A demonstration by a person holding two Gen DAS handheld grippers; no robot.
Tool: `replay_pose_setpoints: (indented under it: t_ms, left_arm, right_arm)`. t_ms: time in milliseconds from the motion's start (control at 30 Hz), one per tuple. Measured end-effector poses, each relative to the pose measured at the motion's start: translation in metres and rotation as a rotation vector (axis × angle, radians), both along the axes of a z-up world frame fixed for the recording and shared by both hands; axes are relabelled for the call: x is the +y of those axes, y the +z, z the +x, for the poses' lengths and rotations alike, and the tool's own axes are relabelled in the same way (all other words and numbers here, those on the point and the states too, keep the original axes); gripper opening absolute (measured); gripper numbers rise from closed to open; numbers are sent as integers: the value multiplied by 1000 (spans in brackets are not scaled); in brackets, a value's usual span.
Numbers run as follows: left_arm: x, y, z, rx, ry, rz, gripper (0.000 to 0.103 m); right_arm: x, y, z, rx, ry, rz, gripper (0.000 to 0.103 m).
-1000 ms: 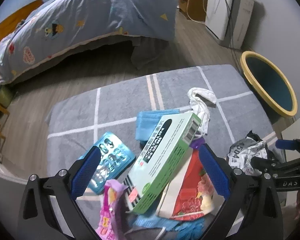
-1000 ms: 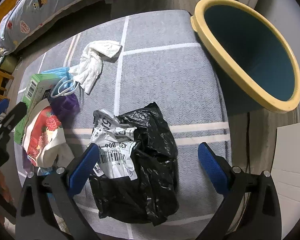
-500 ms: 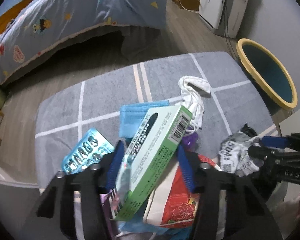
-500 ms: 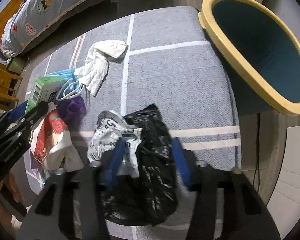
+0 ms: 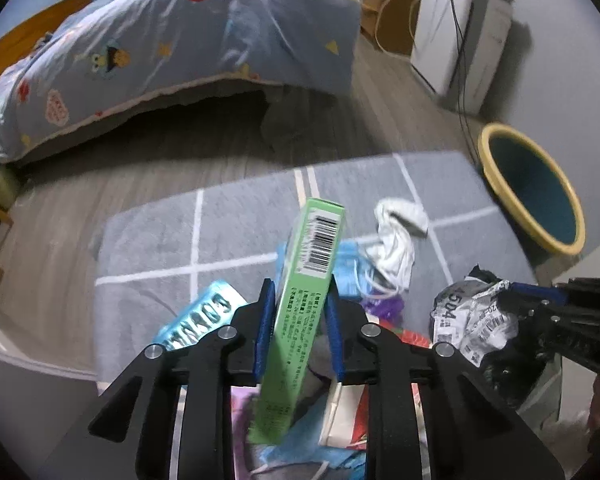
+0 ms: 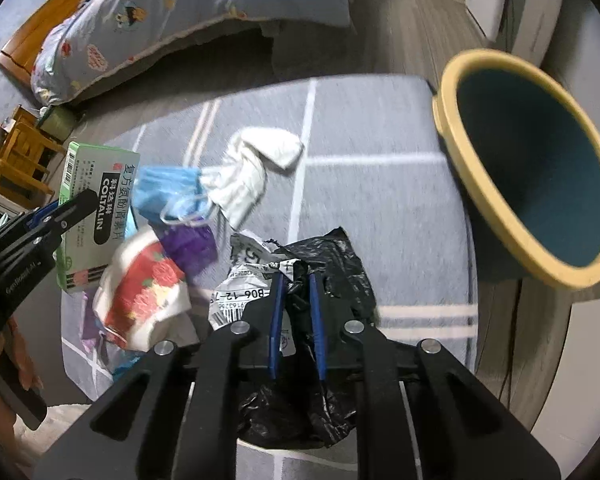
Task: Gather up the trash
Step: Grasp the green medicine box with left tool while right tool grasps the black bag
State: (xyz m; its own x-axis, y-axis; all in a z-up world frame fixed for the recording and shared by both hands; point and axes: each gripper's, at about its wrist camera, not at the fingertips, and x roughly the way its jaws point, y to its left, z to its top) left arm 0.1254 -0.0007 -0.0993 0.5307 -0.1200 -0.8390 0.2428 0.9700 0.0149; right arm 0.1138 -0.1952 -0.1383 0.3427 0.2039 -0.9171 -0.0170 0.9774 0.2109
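Note:
My left gripper [image 5: 299,300] is shut on a green medicine box [image 5: 304,292] and holds it lifted and on edge above the rug; the box also shows in the right wrist view [image 6: 96,212]. My right gripper [image 6: 297,284] is shut on a black plastic bag with a crumpled shipping label [image 6: 324,268], seen also in the left wrist view [image 5: 472,320]. The yellow-rimmed blue bin [image 6: 532,176] stands at the rug's right edge, open side tilted toward me. More trash lies on the grey rug [image 6: 380,200]: a white tissue [image 6: 256,164], a blue face mask [image 6: 168,188], a purple wrapper [image 6: 188,244], a red-and-white package [image 6: 144,292] and a blue blister pack [image 5: 204,320].
A bed with a blue patterned quilt [image 5: 180,52] stands behind the rug. A white appliance with cables [image 5: 460,32] is against the far right wall. Wooden furniture [image 6: 20,156] stands at the left. Wood floor surrounds the rug.
Both grippers went from open to shut. The left closed on the green box and raised it on edge. The right closed on the black bag and lifted it slightly.

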Motion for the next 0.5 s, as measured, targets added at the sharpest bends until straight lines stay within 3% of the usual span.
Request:
replay_pose_setpoints:
  t_ms: [233, 500]
  left_arm:
    - [11, 27, -1, -65, 35, -49, 20]
    - [6, 60, -6, -162, 10, -82, 20]
  right_arm:
    - [5, 20, 5, -75, 22, -25, 12]
    - [0, 49, 10, -170, 28, -43, 12]
